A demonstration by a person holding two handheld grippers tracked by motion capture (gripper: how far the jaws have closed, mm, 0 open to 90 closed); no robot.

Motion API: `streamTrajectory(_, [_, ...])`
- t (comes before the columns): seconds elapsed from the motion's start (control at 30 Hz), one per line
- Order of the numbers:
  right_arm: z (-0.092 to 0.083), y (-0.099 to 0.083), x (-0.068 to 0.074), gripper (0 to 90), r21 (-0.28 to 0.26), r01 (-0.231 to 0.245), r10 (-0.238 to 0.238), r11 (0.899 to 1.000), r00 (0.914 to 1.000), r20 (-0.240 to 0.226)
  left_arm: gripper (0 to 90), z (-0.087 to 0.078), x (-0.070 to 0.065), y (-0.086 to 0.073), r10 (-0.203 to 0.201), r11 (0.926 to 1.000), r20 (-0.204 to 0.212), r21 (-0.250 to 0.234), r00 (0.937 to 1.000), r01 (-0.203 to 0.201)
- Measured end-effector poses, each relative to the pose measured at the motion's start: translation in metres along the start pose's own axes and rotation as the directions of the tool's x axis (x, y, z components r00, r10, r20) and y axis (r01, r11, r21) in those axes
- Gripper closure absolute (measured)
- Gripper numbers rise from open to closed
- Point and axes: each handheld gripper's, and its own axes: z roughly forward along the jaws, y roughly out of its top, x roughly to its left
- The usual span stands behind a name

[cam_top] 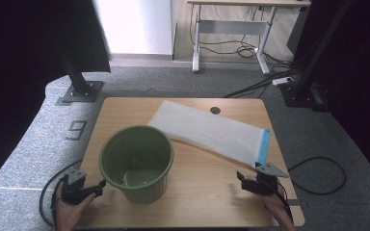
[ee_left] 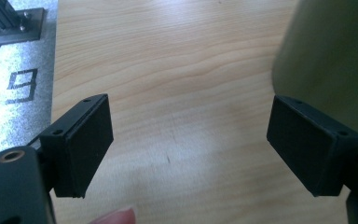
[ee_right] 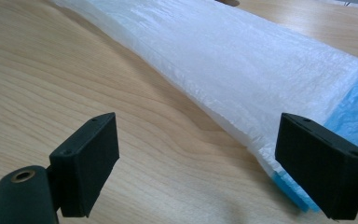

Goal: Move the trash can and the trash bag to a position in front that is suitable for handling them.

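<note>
Plastic bag, white with a blue band at one end, lies flat across the upper right of the surface in the high view; its far corner overlaps the rim of the green bucket, which stands upright left of centre. I see the left hand-held gripper at lower left, just beside the bucket's wall, not gripping it. The right hand-held gripper sits at lower right, just below the bag's blue end.

Left gripper view: left hand-held gripper jaws stand wide apart, bare wood between them, nothing held. The bucket fills the upper right of the frame, close behind the right jaw; I cannot tell if they touch.

Right gripper view: right hand-held gripper jaws wide apart and empty. The bag runs from upper left down to lower right; its blue end lies next to the right jaw, with no pad pressing on it.
</note>
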Motion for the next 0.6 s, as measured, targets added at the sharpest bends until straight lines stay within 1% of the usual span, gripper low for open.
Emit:
streamTrajectory(0.13, [0.005, 0.002, -0.004, 12.4, 0.006, -0.009, 0.009, 1.000, 0.9999, 0.008, 14.2, -0.008, -0.004, -0.007, 0.009, 1.0000, 0.018, -0.001, 0.9998, -0.009])
streamTrajectory(0.2, [0.009, 0.005, -0.006, 12.2, 0.008, -0.006, 0.006, 1.000, 0.9998, 0.017, 14.0, -0.016, -0.008, -0.012, 0.026, 0.9997, 0.050, -0.002, 0.9984, -0.026])
streamTrajectory(0.23, [0.010, 0.006, -0.006, 12.2, 0.008, -0.004, 0.004, 1.000, 0.9999, 0.016, 14.0, -0.020, -0.010, -0.014, 0.035, 0.9994, 0.073, -0.008, 0.9967, -0.034])
streamTrajectory(0.27, [0.009, 0.007, -0.006, 12.2, 0.005, 0.000, 0.000, 1.000, 0.9999, 0.014, 13.1, -0.027, -0.015, -0.018, 0.058, 0.9980, 0.105, -0.031, 0.9928, -0.055])
streamTrajectory(0.3, [0.009, 0.007, -0.006, 12.2, 0.004, 0.001, -0.001, 1.000, 0.9999, 0.015, 12.5, -0.031, -0.018, -0.021, 0.068, 0.9970, 0.129, -0.046, 0.9893, -0.062])
streamTrajectory(0.33, [0.008, 0.006, -0.006, 12.2, 0.004, 0.000, 0.000, 1.000, 0.9999, 0.015, 11.5, -0.031, -0.018, -0.021, 0.068, 0.9970, 0.129, -0.046, 0.9893, -0.062])
streamTrajectory(0.37, [0.008, 0.006, -0.006, 12.3, 0.004, -0.003, 0.003, 1.000, 0.9999, 0.015, 10.9, -0.035, -0.024, -0.024, 0.100, 0.9939, 0.179, -0.065, 0.9789, -0.089])
streamTrajectory(0.4, [0.007, 0.005, -0.007, 12.4, 0.006, -0.005, 0.004, 1.000, 0.9998, 0.017, 10.3, -0.035, -0.028, -0.025, 0.121, 0.9917, 0.200, -0.068, 0.9724, -0.109])
streamTrajectory(0.43, [0.007, 0.005, -0.007, 12.4, 0.006, -0.005, 0.004, 1.000, 0.9998, 0.017, 9.6, -0.035, -0.028, -0.025, 0.121, 0.9917, 0.200, -0.068, 0.9724, -0.109])
streamTrajectory(0.47, [0.008, 0.005, -0.008, 12.7, 0.010, -0.005, 0.005, 1.000, 0.9995, 0.030, 9.4, -0.034, -0.036, -0.025, 0.161, 0.9861, 0.231, -0.078, 0.9596, -0.147])
streamTrajectory(0.5, [0.008, 0.004, -0.008, 12.8, 0.010, -0.006, 0.006, 1.000, 0.9994, 0.034, 9.4, -0.032, -0.040, -0.024, 0.172, 0.9840, 0.254, -0.089, 0.9519, -0.154])
streamTrajectory(0.57, [0.009, 0.004, -0.008, 12.9, 0.013, -0.006, 0.005, 1.000, 0.9992, 0.039, 9.1, -0.029, -0.049, -0.018, 0.197, 0.9790, 0.297, -0.109, 0.9343, -0.172])
streamTrajectory(0.6, [0.009, 0.004, -0.008, 12.9, 0.013, -0.006, 0.005, 1.000, 0.9992, 0.039, 9.1, -0.029, -0.049, -0.018, 0.197, 0.9790, 0.297, -0.109, 0.9343, -0.172])
